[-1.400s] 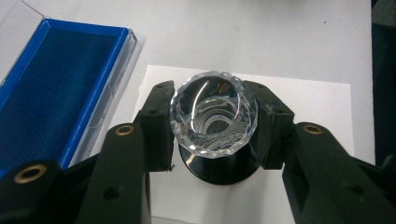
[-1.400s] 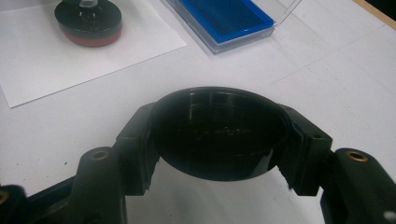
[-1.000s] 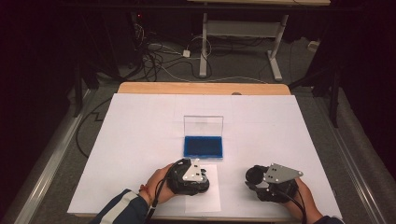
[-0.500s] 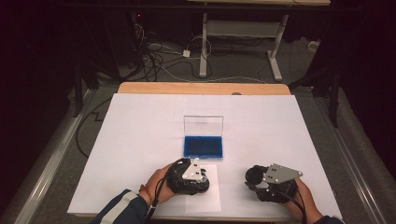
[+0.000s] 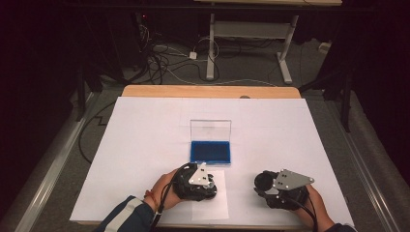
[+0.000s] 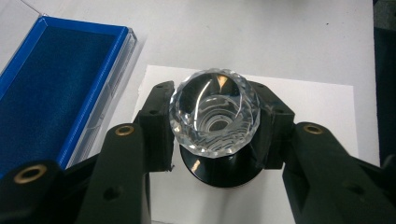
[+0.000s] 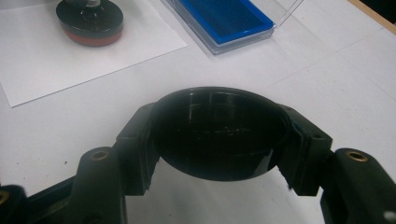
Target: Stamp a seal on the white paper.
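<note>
My left gripper [image 6: 215, 127] is shut on a clear faceted crystal [image 6: 214, 112], which sits over a round black base [image 6: 223, 171] on a small paper sheet [image 6: 322, 107]. In the high view that gripper [image 5: 212, 184] lies just in front of the open blue-lined case [image 5: 211, 151]. My right gripper [image 7: 219, 150] is shut on a round black cap [image 7: 218, 133], its hollow side facing the camera. In the high view it [image 5: 265, 182] rests on the table to the right of the left one. From the right gripper view, the black base [image 7: 91, 21] shows a red band.
The case's clear lid [image 5: 211, 129] stands upright behind its blue tray. A white cover [image 5: 145, 145] spreads over the table, with a wooden edge [image 5: 208, 91] at the far side. Cables and desk legs [image 5: 211, 53] lie on the floor beyond.
</note>
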